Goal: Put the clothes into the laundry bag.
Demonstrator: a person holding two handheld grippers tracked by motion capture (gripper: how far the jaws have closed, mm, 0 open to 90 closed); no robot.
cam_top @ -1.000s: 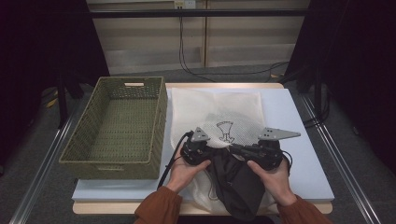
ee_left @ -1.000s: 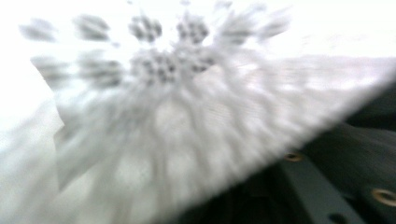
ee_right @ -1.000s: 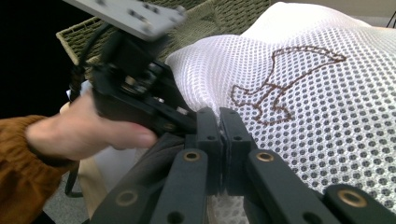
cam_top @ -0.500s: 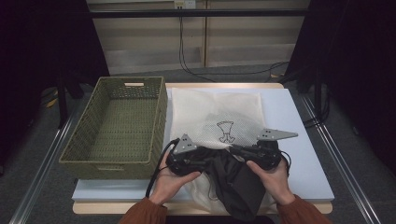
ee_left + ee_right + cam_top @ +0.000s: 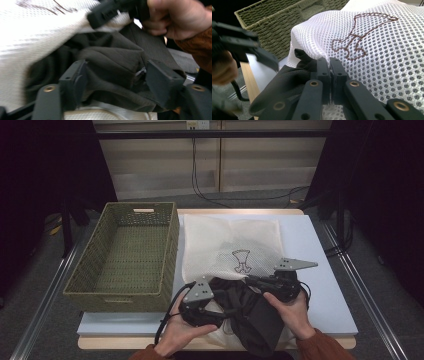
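A white mesh bag (image 5: 225, 237) with a brown stitched emblem lies flat on the table. A dark garment (image 5: 255, 315) bulges out of its near opening. My left gripper (image 5: 222, 312) points right at the garment. Its jaws have just been opening and now stand apart, with dark cloth (image 5: 112, 57) loose between the pads (image 5: 75, 82). My right gripper (image 5: 249, 280) points left, shut on the bag's near edge. In the right gripper view the jaws (image 5: 330, 70) meet on the mesh bag (image 5: 374, 50), just above the garment (image 5: 287, 77).
An empty green woven basket (image 5: 172, 245) stands left of the bag, its wall close to my left hand. The pale blue mat (image 5: 325, 285) extends right of the bag. Cables hang at the back wall.
My left gripper has slid left and toward the near edge while its jaws spread and let go of the garment. The right gripper has stayed put, still shut.
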